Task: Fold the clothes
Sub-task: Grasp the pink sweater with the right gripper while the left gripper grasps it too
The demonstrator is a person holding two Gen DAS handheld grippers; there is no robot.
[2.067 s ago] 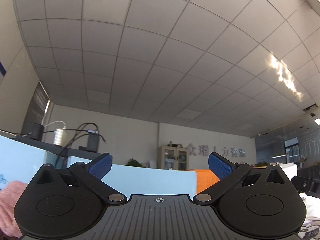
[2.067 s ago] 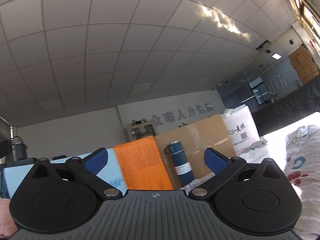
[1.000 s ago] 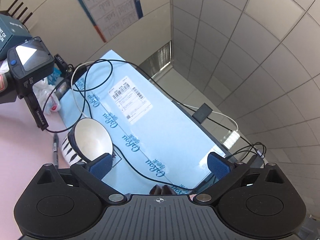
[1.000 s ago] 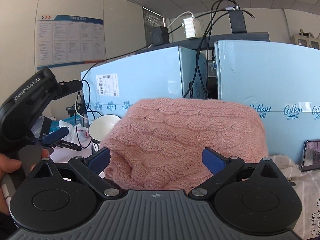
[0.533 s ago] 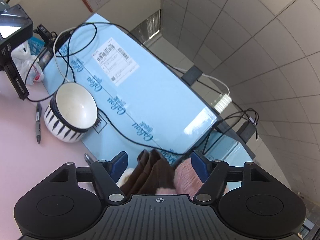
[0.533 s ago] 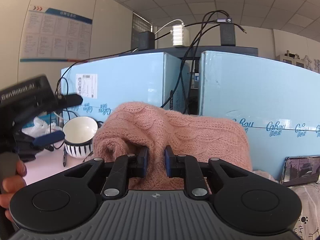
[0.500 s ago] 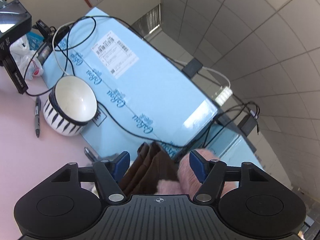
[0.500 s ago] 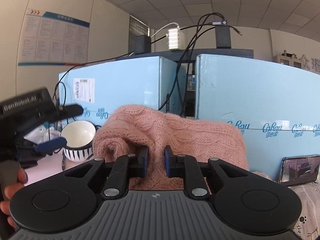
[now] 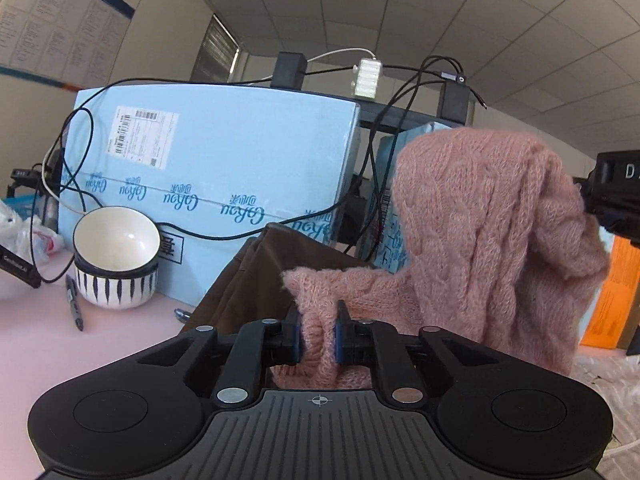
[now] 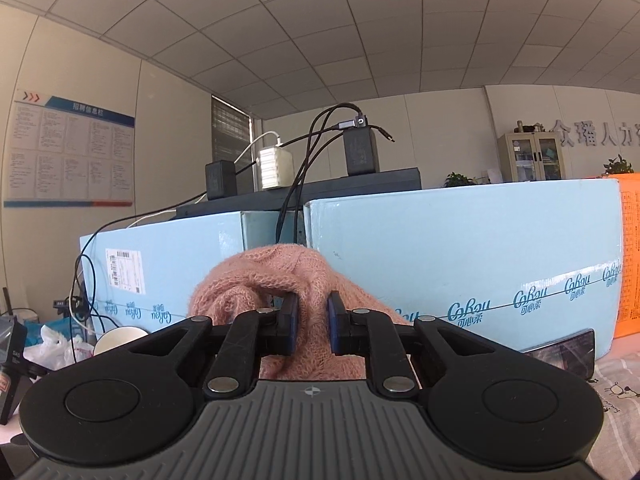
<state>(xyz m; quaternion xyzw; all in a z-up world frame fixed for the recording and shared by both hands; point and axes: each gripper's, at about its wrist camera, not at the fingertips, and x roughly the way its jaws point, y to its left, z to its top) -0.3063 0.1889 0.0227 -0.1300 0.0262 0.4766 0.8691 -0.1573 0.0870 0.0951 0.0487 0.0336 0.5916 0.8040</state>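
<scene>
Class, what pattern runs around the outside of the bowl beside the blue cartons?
Black vertical stripes on white, around the bowl; the left wrist view shows it best.

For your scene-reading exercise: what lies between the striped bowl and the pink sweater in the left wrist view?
A brown garment lies between the striped bowl and the pink sweater, shown in the left wrist view.

We see our left tool (image 9: pixel 318 334) and right tool (image 10: pixel 311 326) built alike: a matte black body with a ribbed grey deck bearing a small crosshair mark, two round black discs at the sides, silver rivets on the black linkage arms, and blue pads (image 9: pixel 296 330) lining the finger ends.
</scene>
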